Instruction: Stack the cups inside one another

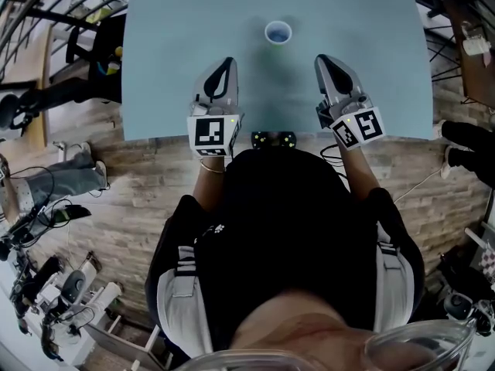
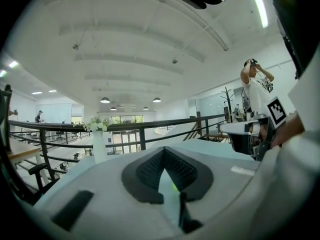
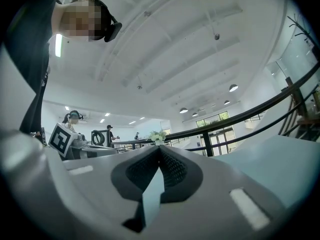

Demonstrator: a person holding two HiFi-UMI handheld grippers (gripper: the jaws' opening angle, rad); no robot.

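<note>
A single blue cup [image 1: 278,32] with a white inside stands upright on the pale blue table [image 1: 371,22], toward its far middle; whether other cups sit nested in it I cannot tell. My left gripper [image 1: 227,63] lies near the table's front edge, to the left of the cup and nearer me, its jaws shut on nothing. My right gripper [image 1: 322,59] mirrors it to the right of the cup, also shut and empty. In the left gripper view the left gripper [image 2: 164,152] has its dark pads pressed together; the right gripper view shows the right gripper [image 3: 159,153] the same way. The cup is in neither gripper view.
A white vase with flowers [image 2: 98,140] stands at the table's far edge, seen also as the flowers [image 3: 159,135]. A small black device [image 1: 273,139] sits at the near table edge. Railings and other people are beyond the table. Robot gear lies on the floor at left [image 1: 46,284].
</note>
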